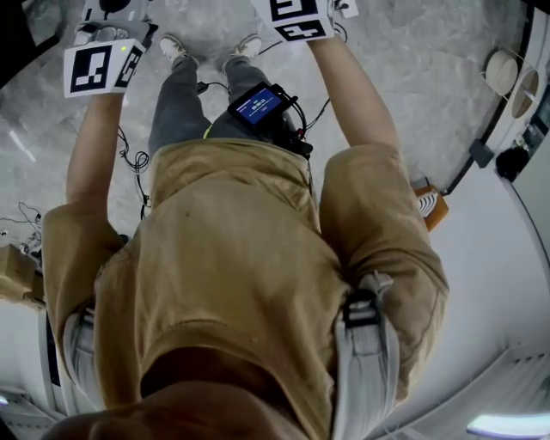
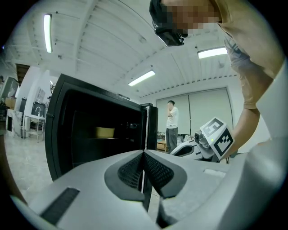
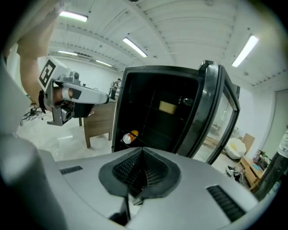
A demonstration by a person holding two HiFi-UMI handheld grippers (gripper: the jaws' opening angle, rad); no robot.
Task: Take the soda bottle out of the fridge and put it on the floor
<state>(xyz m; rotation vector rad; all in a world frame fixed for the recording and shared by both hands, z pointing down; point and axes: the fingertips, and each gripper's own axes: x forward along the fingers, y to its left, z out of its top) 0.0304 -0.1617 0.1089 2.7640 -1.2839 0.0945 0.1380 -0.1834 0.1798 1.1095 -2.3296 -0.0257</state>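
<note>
The soda bottle (image 3: 130, 137), orange with a pale cap end, lies on its side on a low shelf inside the open black fridge (image 3: 153, 112). It shows only in the right gripper view, and both grippers are held in the air well short of it. My right gripper (image 3: 143, 168) is shut with nothing between its pads. My left gripper (image 2: 144, 167) is also shut and empty, and it faces the same fridge (image 2: 90, 130) from the other side. In the head view only the two marker cubes (image 1: 99, 64) (image 1: 296, 17) show, not the jaws.
The fridge door (image 3: 218, 112) stands swung open to the right. A yellow box (image 3: 167, 107) sits on an upper shelf. A wooden table (image 3: 96, 121) stands left of the fridge. A person (image 2: 172, 123) stands far back. Cables and clutter lie on the marble floor (image 1: 412, 69).
</note>
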